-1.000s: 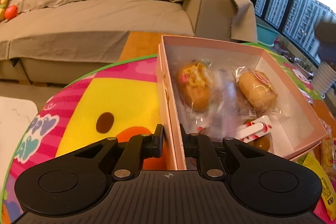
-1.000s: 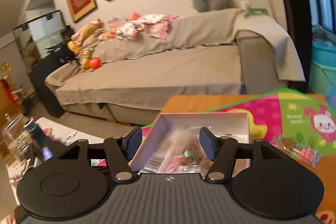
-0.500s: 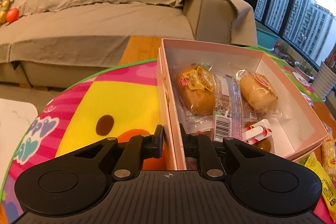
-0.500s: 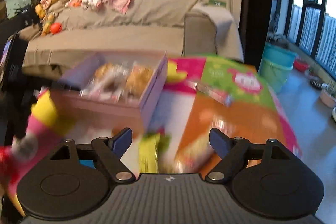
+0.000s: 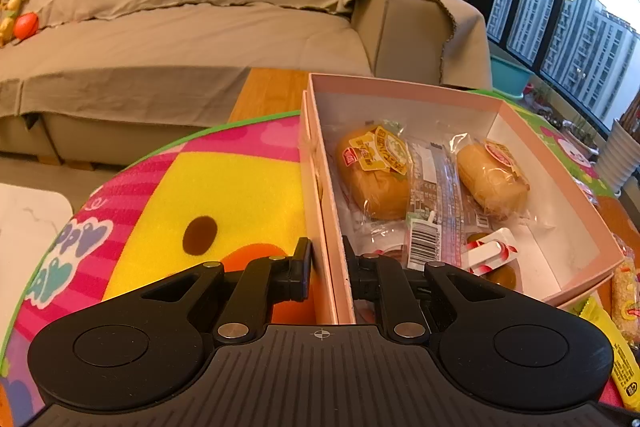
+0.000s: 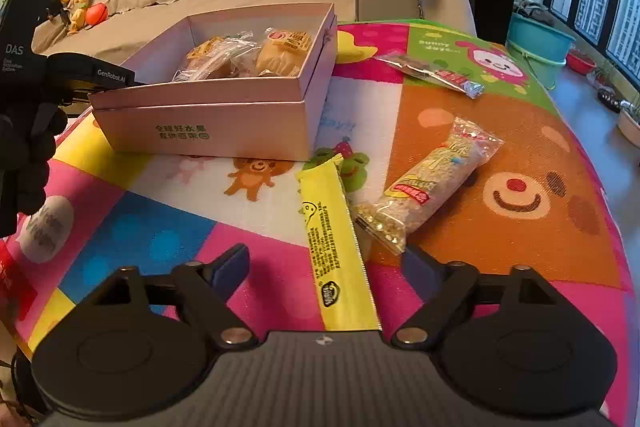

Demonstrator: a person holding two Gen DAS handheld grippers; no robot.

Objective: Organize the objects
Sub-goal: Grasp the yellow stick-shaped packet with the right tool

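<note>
— Left wrist view: the left hand-held gripper (image 5: 326, 269) pinches the near wall of the open pink cardboard box (image 5: 404, 95).
— And the right hand-held gripper (image 6: 324, 269)?
— Jaws spread wide, just been opening — the long yellow plastic snack packet (image 6: 332, 243) lies between them, in front of the box.

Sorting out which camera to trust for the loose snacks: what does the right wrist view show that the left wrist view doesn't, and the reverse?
Right wrist only: the open right gripper over the yellow packet, with the rice bar and a small red packet lying on the mat.
Left wrist only: the left gripper shut on the pink box's wall.
Both: the pink box holding wrapped cakes.
</note>
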